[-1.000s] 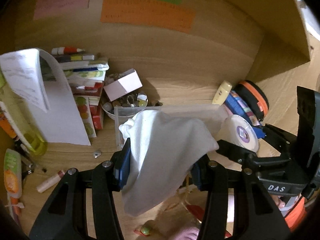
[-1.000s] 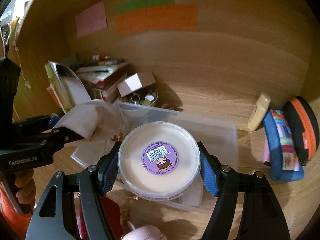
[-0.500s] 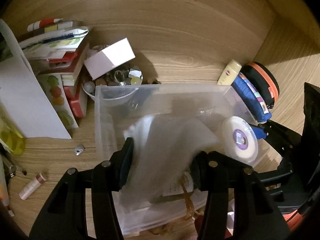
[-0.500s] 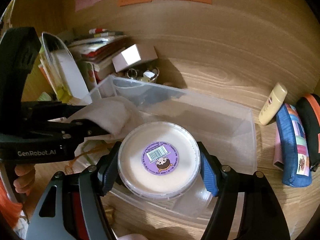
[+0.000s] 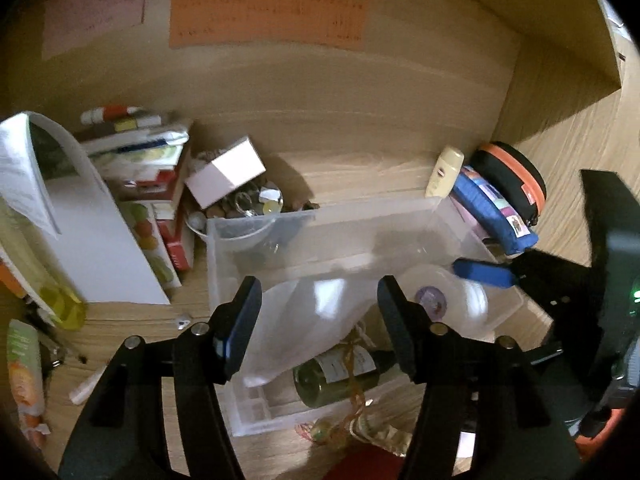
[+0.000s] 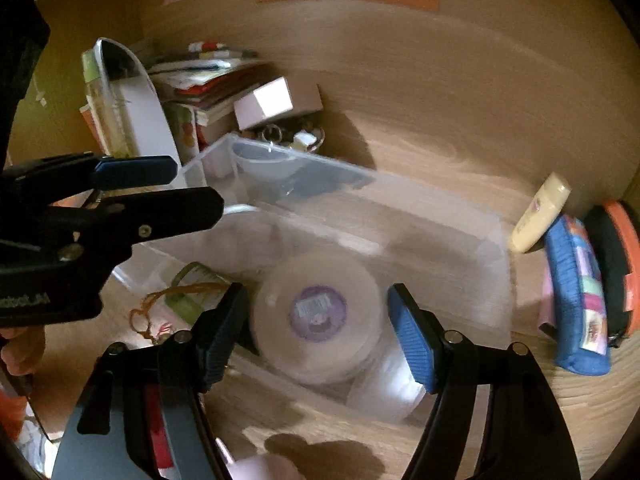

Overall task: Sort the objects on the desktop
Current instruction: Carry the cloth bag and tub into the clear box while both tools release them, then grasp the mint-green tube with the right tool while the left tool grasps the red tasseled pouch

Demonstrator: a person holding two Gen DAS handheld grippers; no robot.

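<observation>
A clear plastic bin (image 5: 320,224) (image 6: 400,200) sits on the wooden desk. Inside it lie a white cloth (image 5: 304,320), a green glass bottle (image 5: 336,372) with gold ribbon, and a round white tub with a purple label (image 6: 318,314) (image 5: 436,300). My left gripper (image 5: 318,320) is open above the cloth, which is blurred and loose below it. My right gripper (image 6: 318,336) is open, with its jaws wide on either side of the tub, which is blurred and lies in the bin.
Books and a white folder (image 5: 92,220) stand at the left, with a pink box (image 5: 226,172) over a bowl of trinkets. A cream bottle (image 6: 540,212), a blue pouch (image 6: 576,300) and an orange-black case (image 5: 512,180) lie at the right. Small tubes lie at front left.
My left gripper opened and let the cloth drop into the bin. My right gripper opened and released the round tub into the bin. Both grippers rose slightly.
</observation>
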